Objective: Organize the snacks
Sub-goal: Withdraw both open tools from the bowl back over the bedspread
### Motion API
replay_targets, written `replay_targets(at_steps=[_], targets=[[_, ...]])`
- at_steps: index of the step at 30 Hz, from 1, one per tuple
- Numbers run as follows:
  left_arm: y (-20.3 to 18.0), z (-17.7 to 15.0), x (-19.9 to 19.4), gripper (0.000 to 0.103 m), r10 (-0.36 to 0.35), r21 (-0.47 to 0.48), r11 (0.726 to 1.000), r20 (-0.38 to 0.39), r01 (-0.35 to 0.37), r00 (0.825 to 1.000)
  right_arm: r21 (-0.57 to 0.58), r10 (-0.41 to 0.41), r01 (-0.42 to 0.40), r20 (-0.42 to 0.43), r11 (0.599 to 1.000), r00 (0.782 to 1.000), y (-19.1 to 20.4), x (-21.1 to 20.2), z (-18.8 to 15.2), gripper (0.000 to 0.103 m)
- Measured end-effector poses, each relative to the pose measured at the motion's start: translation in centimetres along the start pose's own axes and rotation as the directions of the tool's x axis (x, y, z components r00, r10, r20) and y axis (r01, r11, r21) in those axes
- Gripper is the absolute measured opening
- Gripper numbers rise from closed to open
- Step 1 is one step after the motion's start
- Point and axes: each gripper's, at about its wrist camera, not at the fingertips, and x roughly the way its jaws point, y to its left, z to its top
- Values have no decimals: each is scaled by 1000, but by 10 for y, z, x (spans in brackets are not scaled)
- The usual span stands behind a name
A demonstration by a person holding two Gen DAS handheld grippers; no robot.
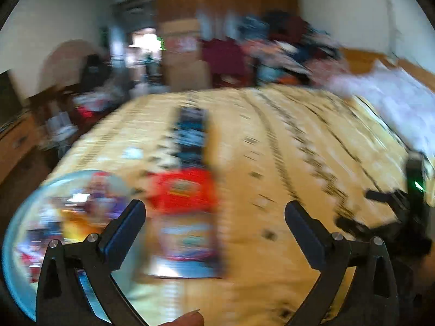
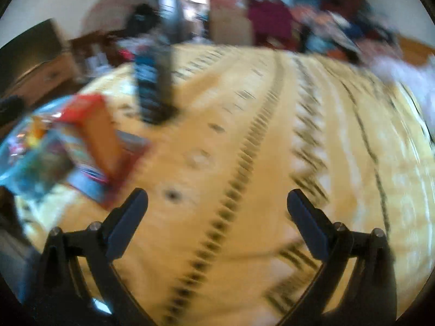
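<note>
We see both views badly smeared, so fine detail is lost. Our left hand-held gripper point(image 1: 214, 214) hangs over the bed point(image 1: 272, 141) with its jaws spread wide and nothing between them; our right hand-held gripper point(image 2: 217, 203) is likewise wide open and empty above the yellow patterned bedspread. The snacks sit toward the left edge of the bed: a clear round bowl point(image 1: 32, 203) at the near left corner holds a jumble of bright packets point(image 1: 73, 217) whose labels we cannot read, and just beside it lies a red box point(image 1: 185, 190) with another flat packet point(image 1: 187, 239) in front of it. Farther up the bed from the red box stands a dark blue package point(image 1: 191, 133), apart from the rest. A fingertip point(image 1: 187, 319) shows at the bottom of the left view. Piled clothes point(image 1: 272, 43) lie beyond the far edge.
</note>
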Motion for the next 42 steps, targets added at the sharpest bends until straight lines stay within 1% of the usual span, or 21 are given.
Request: replay_targets(at_steps=[2, 3, 4, 6, 7, 8, 9, 12, 14, 15, 16, 18, 20, 23, 27, 30, 42], targets=[[-42, -11, 20, 103, -70, 55, 996, -23, 71, 997, 38, -31, 31, -12, 999, 999, -26, 4, -15, 103], [-59, -16, 32, 103, -109, 67, 991, -44, 112, 993, 58, -47, 48, -20, 997, 999, -40, 7, -21, 103], [-69, -19, 41, 103, -125, 75, 989, -65, 130, 990, 76, -58, 61, -32, 995, 998, -54, 12, -26, 103], [-96, -31, 73, 103, -152, 92, 982, -137, 165, 979, 101, -72, 77, -57, 992, 996, -76, 21, -36, 103], [-104, -37, 89, 103, -154, 96, 980, -168, 172, 974, 107, -78, 87, -80, 990, 994, -88, 28, -42, 103], [-110, -43, 103, 103, -146, 95, 982, -192, 166, 970, 119, -83, 97, -116, 988, 990, -100, 38, -48, 103], [-110, -52, 125, 103, -130, 74, 986, -232, 150, 964, 138, -79, 99, -142, 986, 987, -111, 49, -54, 103], [-105, -70, 166, 103, -87, -2, 996, -313, 91, 946, 183, -65, 100, -186, 978, 980, -132, 66, -64, 103], [-102, -83, 188, 103, -50, -32, 999, -360, 42, 932, 221, -45, 83, -171, 972, 984, -138, 69, -70, 103], [-102, -92, 201, 103, -32, -35, 999, -395, 20, 918, 223, -45, 80, -158, 971, 986, -138, 69, -73, 103], [-101, -97, 205, 103, -38, -45, 999, -402, 22, 915, 220, -51, 84, -151, 972, 987, -138, 70, -74, 103], [-97, -101, 204, 103, -45, -67, 997, -358, 23, 933, 197, -77, 106, -148, 975, 986, -133, 74, -77, 103], [-98, -102, 205, 103, -42, -66, 998, -350, 20, 936, 173, -95, 121, -152, 977, 984, -131, 77, -77, 103], [-95, -109, 203, 103, -51, -74, 997, -323, 29, 945, 182, -73, 101, -156, 978, 985, -138, 80, -78, 103], [-96, -111, 201, 103, -47, -72, 997, -313, 26, 949, 169, -84, 111, -161, 979, 983, -135, 86, -76, 103], [-96, -107, 201, 103, -46, -71, 997, -312, 25, 949, 171, -81, 108, -158, 979, 984, -135, 85, -77, 103], [-96, -106, 202, 103, -46, -70, 997, -313, 25, 949, 171, -81, 108, -158, 979, 984, -134, 86, -76, 103]])
